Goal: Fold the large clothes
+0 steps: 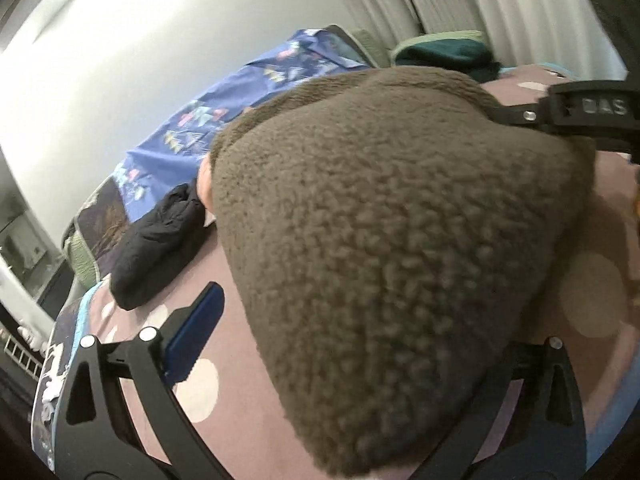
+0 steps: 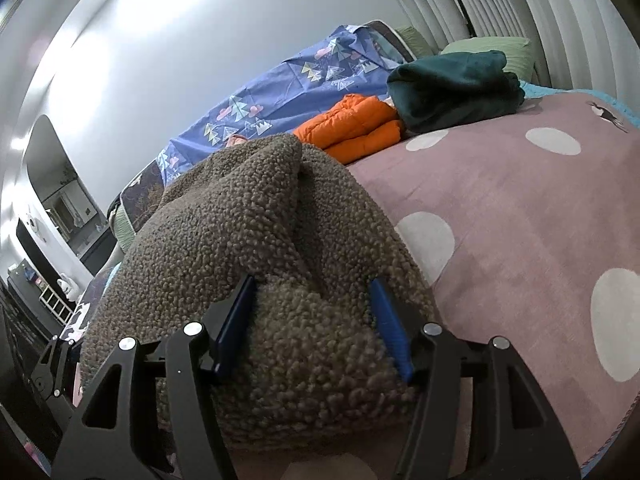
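While left gripper [image 1: 340,360] gapes wide around fleece [image 1: 380,240], not pinching, right gripper [image 2: 316,328] straddles bunched fleece edge [image 2: 256,240], pads at its sides, grip unclear. Fleece lies heaped on dotted blanket [image 2: 520,220]. Advice: pinch edge firmly, pull flat. Beyond: orange jacket [image 2: 352,128], green bundle [image 2: 452,88].
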`<state>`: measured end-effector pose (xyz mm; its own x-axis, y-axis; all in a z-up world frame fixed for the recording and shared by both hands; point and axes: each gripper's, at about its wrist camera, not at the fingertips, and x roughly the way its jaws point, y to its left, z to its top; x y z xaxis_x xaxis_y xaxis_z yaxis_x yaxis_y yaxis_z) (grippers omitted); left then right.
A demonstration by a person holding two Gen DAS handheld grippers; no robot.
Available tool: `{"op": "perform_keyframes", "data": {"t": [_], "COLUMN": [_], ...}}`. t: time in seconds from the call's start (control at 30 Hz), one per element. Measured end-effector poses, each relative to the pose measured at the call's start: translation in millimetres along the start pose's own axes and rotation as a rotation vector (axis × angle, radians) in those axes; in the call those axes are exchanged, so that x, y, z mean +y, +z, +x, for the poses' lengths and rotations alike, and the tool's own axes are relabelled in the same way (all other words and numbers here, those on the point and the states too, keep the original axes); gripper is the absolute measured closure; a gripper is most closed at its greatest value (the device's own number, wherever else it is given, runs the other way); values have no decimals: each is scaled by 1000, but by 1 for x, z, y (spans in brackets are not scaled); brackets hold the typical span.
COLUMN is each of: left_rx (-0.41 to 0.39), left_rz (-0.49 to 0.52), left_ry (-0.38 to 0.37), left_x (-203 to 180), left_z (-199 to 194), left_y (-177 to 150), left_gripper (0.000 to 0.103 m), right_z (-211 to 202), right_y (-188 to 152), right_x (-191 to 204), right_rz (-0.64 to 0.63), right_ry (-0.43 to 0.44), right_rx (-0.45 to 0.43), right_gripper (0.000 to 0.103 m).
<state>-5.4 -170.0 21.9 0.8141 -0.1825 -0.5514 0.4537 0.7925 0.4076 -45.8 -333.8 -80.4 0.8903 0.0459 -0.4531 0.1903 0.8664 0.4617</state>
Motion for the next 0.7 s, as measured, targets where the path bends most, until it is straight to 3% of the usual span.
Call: {"op": "perform_keyframes", "data": {"t": [0.1,0.17,0.23,0.3,0.4,0.43,0.53,0.57,0.63,0.7], "left_rx": [33,60,62,54,57,55,23,2,-43,-98], "left_rz": [17,-20,-44,-1,35,33,13,7,-5,-47], "left_ry": [28,-8,-20,-4,-132,-239,-450,-478,-462,-450], "left_x": [14,29,34,28,29,35,57,67,83,100], "left_z": [5,9,10,5,-16,-31,-62,-72,-81,-77], "left_y": [-17,-31,-33,-28,-26,-27,-29,-25,-11,15], "left_gripper": [2,2,2,3,17,21,43,50,59,62], "right_z": [0,-1,-4,-3,-2,-2,0,1,1,1], "right_y": [-3,-6,-7,-7,-3,-2,-1,-1,-1,-1], "right_x": [4,7,11,9,-2,-6,-6,-5,-3,-1], "right_rz": [-47,-56,-71,-59,-15,-5,-4,-9,-15,-20], "right_ry": [-19,14,-11,-4,36,48,63,56,47,40], "right_rx": [0,19,8,13,33,38,41,39,36,34], "right_gripper": [38,38,38,37,37,37,37,37,36,36]}}
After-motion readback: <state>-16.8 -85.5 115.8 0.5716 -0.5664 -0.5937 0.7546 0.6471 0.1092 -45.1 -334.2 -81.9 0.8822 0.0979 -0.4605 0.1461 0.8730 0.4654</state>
